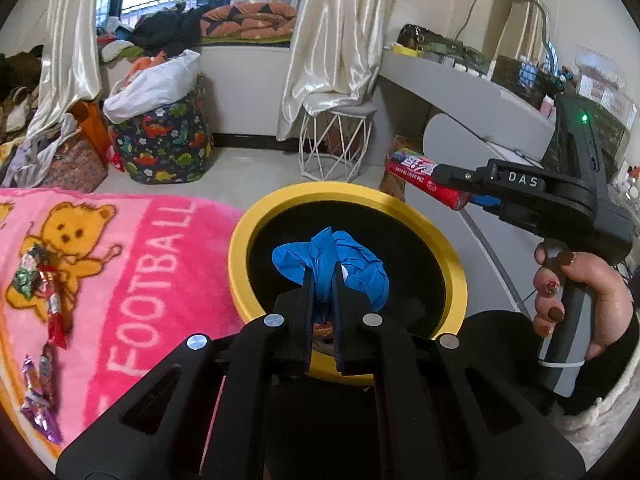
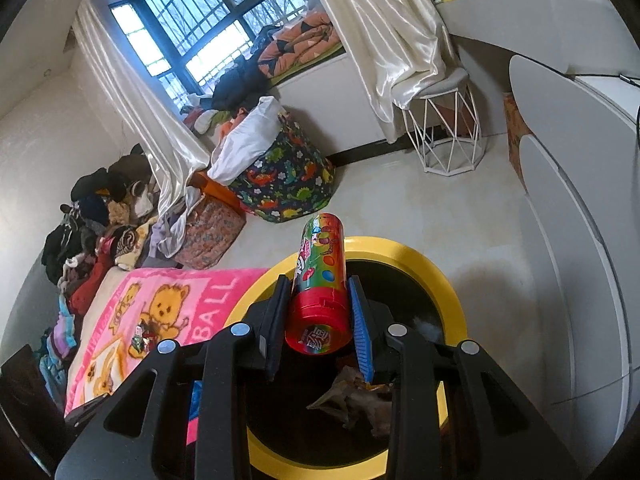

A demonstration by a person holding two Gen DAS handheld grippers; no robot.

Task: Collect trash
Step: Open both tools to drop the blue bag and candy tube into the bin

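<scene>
A bed covered by a pink teddy-bear blanket (image 1: 120, 264) fills the left wrist view from 7 to 10 o'clock. Just beside its edge, at the centre, stands a round bin with a yellow rim (image 1: 452, 264) and a dark inside.

The left gripper (image 1: 324, 280) is clenched on a crumpled blue glove (image 1: 344, 256), holding it directly over the bin's mouth.

At 3 o'clock a person's hand (image 1: 580, 300) holds the right gripper (image 1: 444, 186). It is grasping a red candy tube (image 1: 416, 172) between its 2 pads. In the right wrist view the tube (image 2: 320, 292) sits above the bin's rim (image 2: 420, 264), with crumpled wrappers (image 2: 356, 400) already lying inside at 6 o'clock.

Several candy wrappers (image 1: 44, 304) remain on the blanket at 8 to 9 o'clock.

The step in hand appears to be dropping both items into the bin. Next, each gripper likely needs to release over the opening, then return to the bed for the wrappers.
</scene>
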